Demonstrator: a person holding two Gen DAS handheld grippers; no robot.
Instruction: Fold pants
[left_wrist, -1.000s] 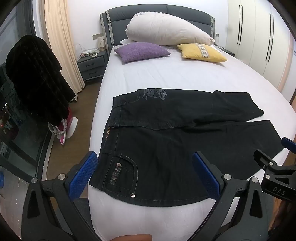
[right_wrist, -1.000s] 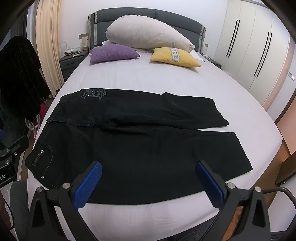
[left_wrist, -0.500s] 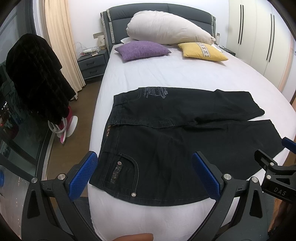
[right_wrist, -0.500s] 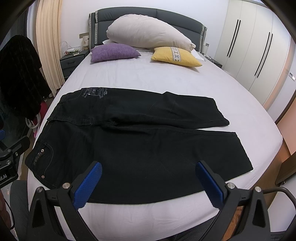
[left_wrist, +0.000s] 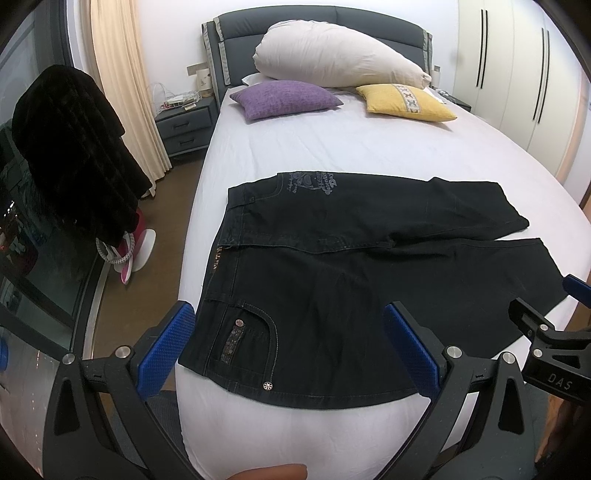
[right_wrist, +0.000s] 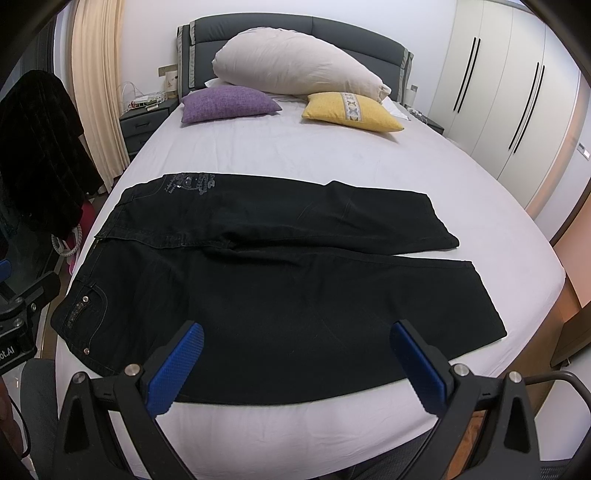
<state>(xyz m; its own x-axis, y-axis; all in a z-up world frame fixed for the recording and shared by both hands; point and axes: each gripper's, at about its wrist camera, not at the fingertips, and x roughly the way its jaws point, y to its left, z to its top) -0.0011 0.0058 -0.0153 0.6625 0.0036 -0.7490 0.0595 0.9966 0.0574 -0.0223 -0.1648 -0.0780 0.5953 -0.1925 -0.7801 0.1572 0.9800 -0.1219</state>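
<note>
Left wrist view: black pants (left_wrist: 351, 266) spread flat across near end of white bed (left_wrist: 332, 147).
Long axis: crosswise on bed; waistband toward left edge, leg ends toward right edge.
Legs: two, side by side, far leg shorter in view, near leg along bed's near edge.
Pillows: three at headboard; one large cream (left_wrist: 332, 59), one purple (left_wrist: 284, 99), one yellow (left_wrist: 404, 102).
Left gripper (left_wrist: 290, 350): jaws wide apart, empty, hovering above pocket corner of waist.
Right gripper (right_wrist: 295, 363): jaws wide apart, empty, above near leg.
Beside bed: one nightstand (left_wrist: 184, 125), one dark coat (left_wrist: 70, 147) hanging at left.
</note>
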